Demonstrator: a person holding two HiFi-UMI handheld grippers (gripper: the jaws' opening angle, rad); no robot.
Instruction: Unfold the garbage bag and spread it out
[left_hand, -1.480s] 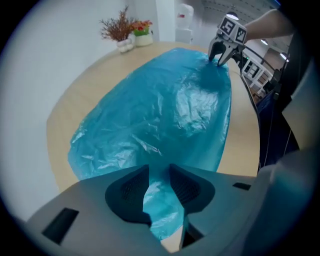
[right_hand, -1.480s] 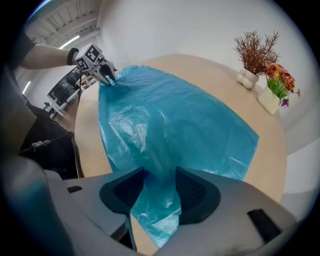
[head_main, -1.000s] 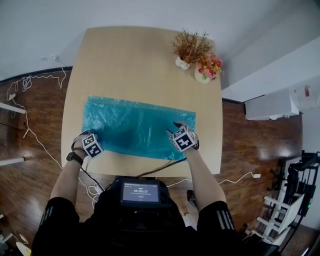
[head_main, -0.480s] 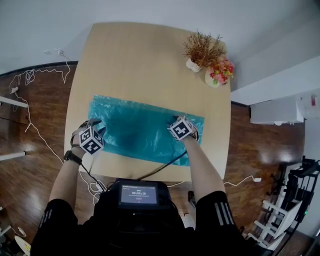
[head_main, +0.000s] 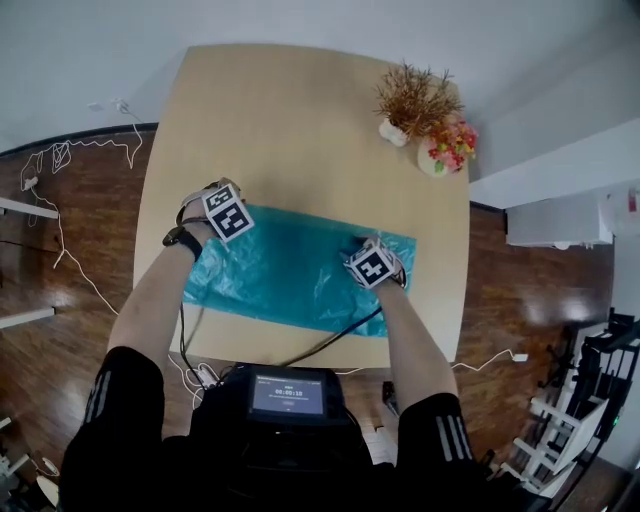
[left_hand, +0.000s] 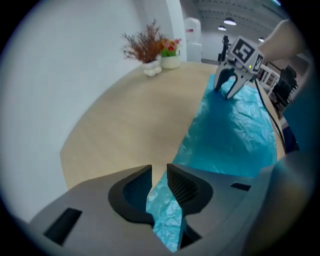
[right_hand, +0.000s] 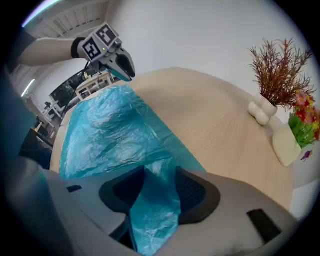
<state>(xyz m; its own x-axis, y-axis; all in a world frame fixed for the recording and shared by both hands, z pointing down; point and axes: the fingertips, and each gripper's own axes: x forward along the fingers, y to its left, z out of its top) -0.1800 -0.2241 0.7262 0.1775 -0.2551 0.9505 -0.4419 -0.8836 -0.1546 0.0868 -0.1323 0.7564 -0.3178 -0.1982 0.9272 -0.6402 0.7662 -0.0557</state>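
The teal garbage bag (head_main: 290, 270) lies spread lengthwise on the wooden table (head_main: 300, 110). My left gripper (head_main: 222, 200) is at the bag's far left corner. In the left gripper view a strip of teal film (left_hand: 165, 210) runs between its jaws (left_hand: 159, 172), which have just been closing on it. My right gripper (head_main: 372, 262) is at the bag's right end. A bunched fold of film (right_hand: 155, 210) fills its jaws (right_hand: 161, 172) in the right gripper view. Each gripper appears in the other's view, the right gripper (left_hand: 227, 90) and the left gripper (right_hand: 125, 70).
A dried plant in a white vase (head_main: 410, 100) and a pot of flowers (head_main: 445, 148) stand at the table's far right corner. White cables (head_main: 60, 160) lie on the wooden floor to the left. A small screen (head_main: 288, 395) hangs at the person's chest.
My left gripper has moved from the bag's near left corner to its far left corner. The right gripper has stayed at the bag's right end.
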